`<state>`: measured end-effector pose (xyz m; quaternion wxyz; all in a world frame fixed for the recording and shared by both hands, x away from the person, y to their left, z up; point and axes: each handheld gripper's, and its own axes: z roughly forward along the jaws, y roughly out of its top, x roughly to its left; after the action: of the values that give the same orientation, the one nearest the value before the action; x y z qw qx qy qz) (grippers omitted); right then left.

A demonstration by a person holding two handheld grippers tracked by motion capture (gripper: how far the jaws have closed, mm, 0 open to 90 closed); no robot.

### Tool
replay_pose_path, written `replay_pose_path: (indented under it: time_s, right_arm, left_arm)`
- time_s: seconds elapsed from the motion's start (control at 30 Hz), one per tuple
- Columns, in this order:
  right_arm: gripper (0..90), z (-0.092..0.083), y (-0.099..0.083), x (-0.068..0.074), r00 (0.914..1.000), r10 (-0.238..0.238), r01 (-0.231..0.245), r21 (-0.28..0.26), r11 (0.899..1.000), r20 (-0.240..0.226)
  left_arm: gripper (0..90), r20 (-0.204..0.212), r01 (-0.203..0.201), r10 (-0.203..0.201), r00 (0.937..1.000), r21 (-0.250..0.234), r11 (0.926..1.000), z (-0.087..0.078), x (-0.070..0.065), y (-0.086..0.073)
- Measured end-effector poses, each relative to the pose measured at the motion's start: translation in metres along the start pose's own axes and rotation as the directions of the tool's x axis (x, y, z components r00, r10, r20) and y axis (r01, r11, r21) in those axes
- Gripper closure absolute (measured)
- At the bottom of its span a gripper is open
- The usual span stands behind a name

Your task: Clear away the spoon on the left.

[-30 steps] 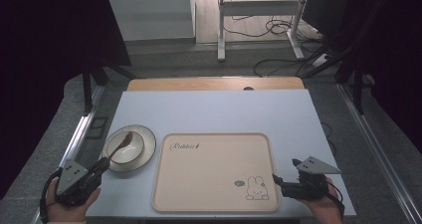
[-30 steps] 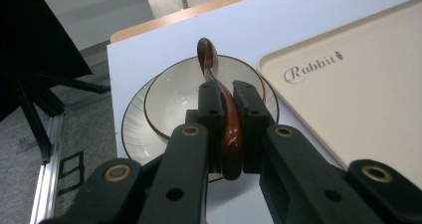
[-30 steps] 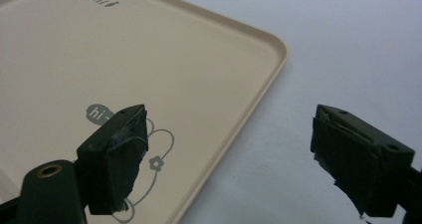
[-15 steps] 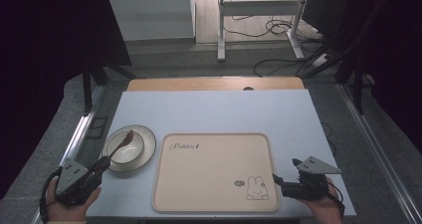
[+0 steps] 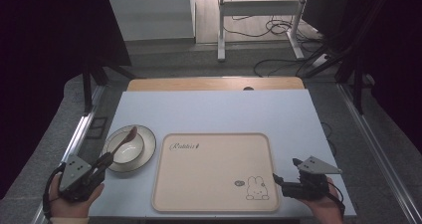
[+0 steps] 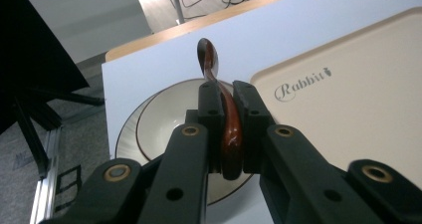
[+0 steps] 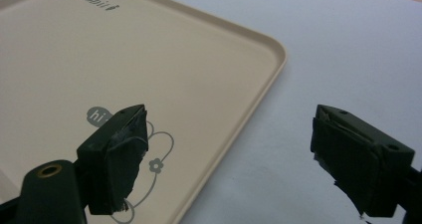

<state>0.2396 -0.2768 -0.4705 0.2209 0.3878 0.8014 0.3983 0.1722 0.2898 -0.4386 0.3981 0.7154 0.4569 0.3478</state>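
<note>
A dark brown wooden spoon (image 5: 127,137) (image 6: 208,64) is clamped by its handle in my left gripper (image 5: 105,160) (image 6: 227,92). Its bowl end points forward over a cream bowl (image 5: 149,144) (image 6: 159,119) at the table's left. A beige tray (image 5: 214,171) (image 6: 348,99) (image 7: 149,59) with a rabbit drawing lies in the middle, with nothing on it. My right gripper (image 5: 286,170) (image 7: 226,129) stands open just above the tray's near right corner. One jaw is over the rabbit print, the other over the bare table, and nothing is between them.
The white table (image 5: 214,114) has a wooden strip (image 5: 214,83) along its far edge. Metal rails (image 5: 79,134) run along both sides. A desk frame and cables (image 5: 268,30) stand on the floor beyond.
The spoon's bowl end has crept slightly forward and up over the bowl in my left gripper. The right gripper has not moved.
</note>
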Motion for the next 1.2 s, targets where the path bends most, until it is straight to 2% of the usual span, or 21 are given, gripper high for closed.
replay_pose_path:
  time_s: [0.57,0.8,1.2]
  right_arm:
    - [15.0,0.0,0.0,0.0,1.0,0.001,-0.001,0.001,1.0,-0.002]
    - [15.0,0.0,0.0,0.0,1.0,-0.001,0.001,0.002,1.0,-0.001]
    - [15.0,0.0,0.0,0.0,1.0,-0.004,0.004,0.003,1.0,-0.002]
  left_arm:
    - [84.6,0.054,-0.049,0.052,0.9972,-0.045,0.9978,0.016,-0.019,0.031]
    - [84.6,0.087,-0.047,0.052,0.9948,-0.062,0.997,0.023,-0.025,0.04]
    - [84.6,0.109,-0.07,0.078,0.991,-0.07,0.995,0.034,-0.036,0.051]
